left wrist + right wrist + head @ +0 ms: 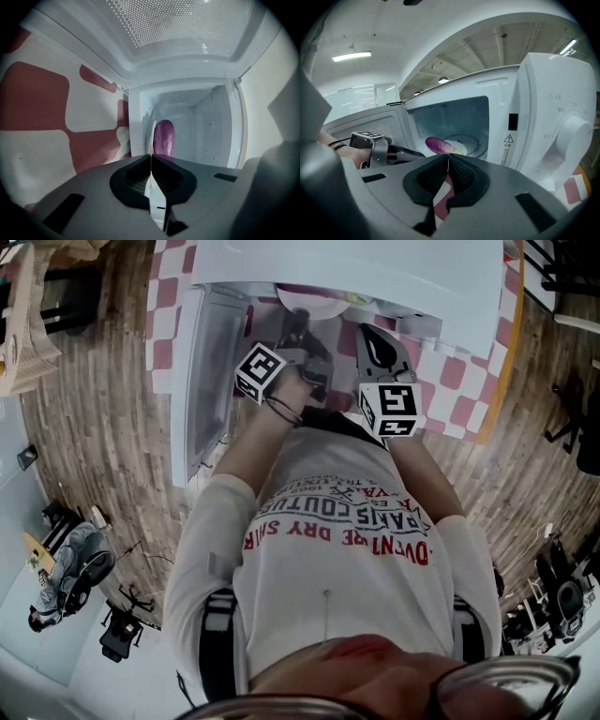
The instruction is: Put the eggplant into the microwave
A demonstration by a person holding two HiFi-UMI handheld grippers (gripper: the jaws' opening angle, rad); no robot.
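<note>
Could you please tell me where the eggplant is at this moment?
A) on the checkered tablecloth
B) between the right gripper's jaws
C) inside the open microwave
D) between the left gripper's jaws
C: the right gripper view shows the eggplant lying inside the open microwave, while the left gripper and the right gripper are both shut and empty.

Person's wearing a white short-sleeve T-shirt (337,559) with red and dark lettering, black straps (217,634) down both sides, dark-rimmed glasses (497,688), and a thin black band (281,411) on the left wrist. The left gripper (151,157) and right gripper (448,155) are grey plastic with black ribbed pads (136,176) and black-and-white marker cubes (260,371).
</note>
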